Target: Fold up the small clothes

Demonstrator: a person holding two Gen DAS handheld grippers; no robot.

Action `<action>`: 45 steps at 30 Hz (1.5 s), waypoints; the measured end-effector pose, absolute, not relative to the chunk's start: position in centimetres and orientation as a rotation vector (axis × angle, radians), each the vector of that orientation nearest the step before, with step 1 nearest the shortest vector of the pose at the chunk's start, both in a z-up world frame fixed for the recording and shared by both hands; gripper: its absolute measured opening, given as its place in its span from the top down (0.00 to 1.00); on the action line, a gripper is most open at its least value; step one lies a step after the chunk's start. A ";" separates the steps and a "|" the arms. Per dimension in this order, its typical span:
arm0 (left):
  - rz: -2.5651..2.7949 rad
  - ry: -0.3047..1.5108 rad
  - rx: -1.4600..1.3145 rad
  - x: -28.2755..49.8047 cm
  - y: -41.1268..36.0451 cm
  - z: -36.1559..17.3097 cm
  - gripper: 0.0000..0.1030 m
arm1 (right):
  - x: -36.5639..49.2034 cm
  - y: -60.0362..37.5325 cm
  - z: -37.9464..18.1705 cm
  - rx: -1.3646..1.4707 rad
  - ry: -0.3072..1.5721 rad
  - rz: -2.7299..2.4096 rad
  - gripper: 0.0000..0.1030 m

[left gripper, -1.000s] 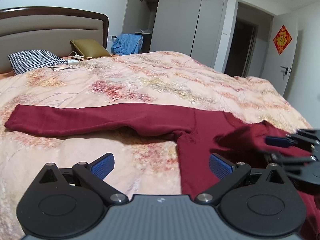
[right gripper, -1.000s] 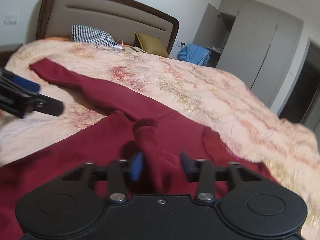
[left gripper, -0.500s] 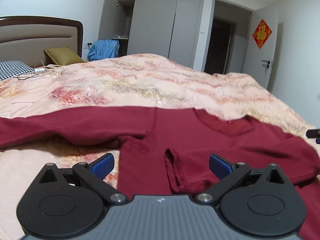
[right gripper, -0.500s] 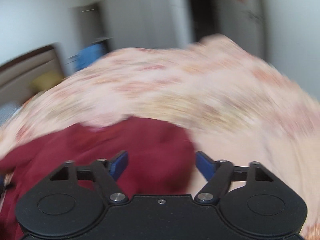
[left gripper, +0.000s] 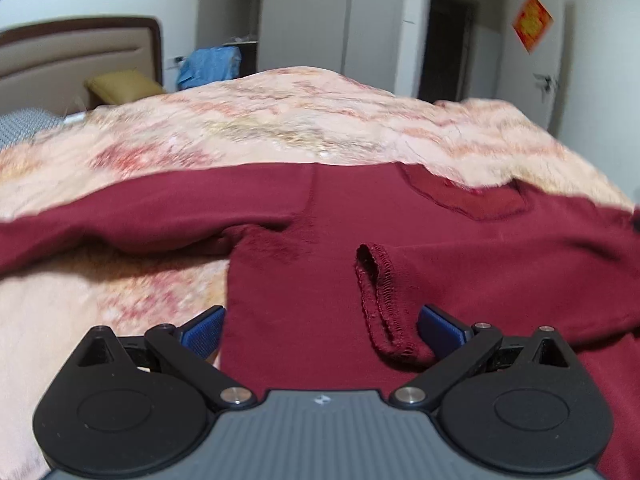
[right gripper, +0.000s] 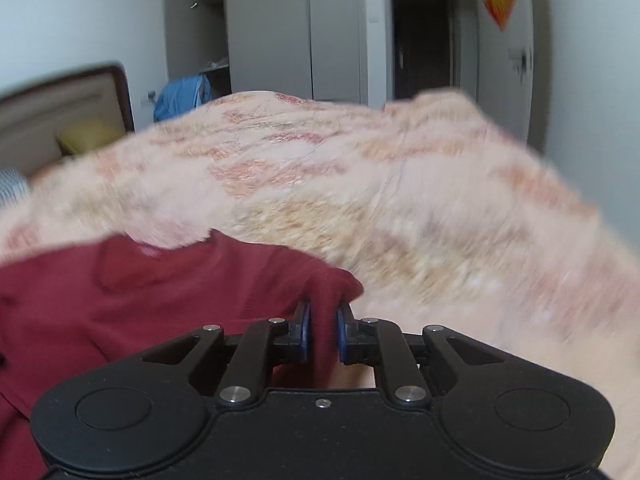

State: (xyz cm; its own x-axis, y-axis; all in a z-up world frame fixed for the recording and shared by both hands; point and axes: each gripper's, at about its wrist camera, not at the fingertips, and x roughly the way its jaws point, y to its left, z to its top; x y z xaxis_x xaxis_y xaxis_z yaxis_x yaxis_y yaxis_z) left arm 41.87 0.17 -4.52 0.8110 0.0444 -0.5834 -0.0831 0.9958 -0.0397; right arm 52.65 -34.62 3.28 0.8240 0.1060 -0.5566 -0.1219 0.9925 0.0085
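Two blue-padded fingers (right gripper: 306,334) of our right gripper (right gripper: 322,334) are pinched nearly together on a bunched ridge of the dark red top (right gripper: 168,296), which rises between the pads and puckers just ahead of them; the frame is smeared, so we can only say it looks like an edge near the shoulder, to the right of the neckline. Our left gripper (left gripper: 320,326) has its fingers (left gripper: 202,330) spread wide with nothing between the pads; the left pad sits just over the top's side edge where it meets the quilt, and the right pad lies just beside a stitched cuff (left gripper: 378,300). That cuff ends a sleeve laid back across the chest of the dark red top (left gripper: 304,264), its opening gaping at the far end. Beyond it, the garment is spread flat with the neckline (left gripper: 464,196) away from us, and the other sleeve (left gripper: 132,216) stretches out to the left, slightly lifted off the bedding along its lower edge. All of this rests on a bed covered by a peach quilt (left gripper: 280,128) with a rosy, marbled pattern. Farther off we see a padded headboard (left gripper: 72,60), a mustard pillow (left gripper: 122,86), a blue cloth (left gripper: 210,64) heaped by the grey wardrobe (left gripper: 332,16), a dark doorway (left gripper: 452,44), and a red diamond-shaped decoration (left gripper: 532,22) on the white door.
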 end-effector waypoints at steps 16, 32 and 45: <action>0.047 0.647 -0.071 43.0 0.0 -5.7 0.00 | 41.6 -37.3 2.4 -0.003 0.574 0.121 0.56; 0.043 0.638 -0.081 43.0 0.2 -5.8 0.00 | 39.7 -33.9 -0.5 -0.088 0.492 0.016 0.95; -0.015 0.618 -0.237 38.6 3.1 -2.6 0.00 | 35.5 -35.1 0.5 0.027 0.551 0.123 0.48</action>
